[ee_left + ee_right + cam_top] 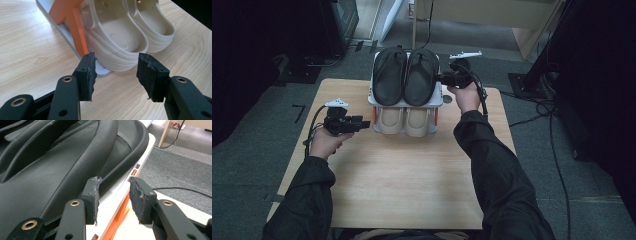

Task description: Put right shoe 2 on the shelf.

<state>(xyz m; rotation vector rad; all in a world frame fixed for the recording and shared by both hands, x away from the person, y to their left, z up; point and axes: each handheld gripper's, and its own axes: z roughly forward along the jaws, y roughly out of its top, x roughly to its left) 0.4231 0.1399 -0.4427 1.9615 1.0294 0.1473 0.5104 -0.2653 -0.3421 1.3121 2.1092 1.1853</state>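
Black sandals (pixel 406 75) lie side by side on the top tier of a small white shoe rack (pixel 438 101) with orange posts, at the far edge of the wooden bench (pixel 402 175). Just ahead of the right gripper (pixel 443 77) and to its fingers' left side lies the nearer sandal (pixel 62 165); in the right gripper view its left finger (pixel 93 195) sits right at the sandal's dark edge, though whether it touches cannot be told, while the right finger (pixel 138 197) hangs over the white shelf rim (pixel 120 195). These fingers stand partly apart, with a clear gap and nothing pinched between them.

On the lower tier rest two beige clogs (pixel 404 120). The left gripper (pixel 364 123) is held low beside the rack, its fingers pointing at the clogs' heels. In the left gripper view the nearer clog (pixel 117 42) lies just beyond the fingertips, apart from them, and an orange post (pixel 77 32) stands ahead of the left finger (pixel 87 75). Those fingers are spread wide, over bare bench, empty.
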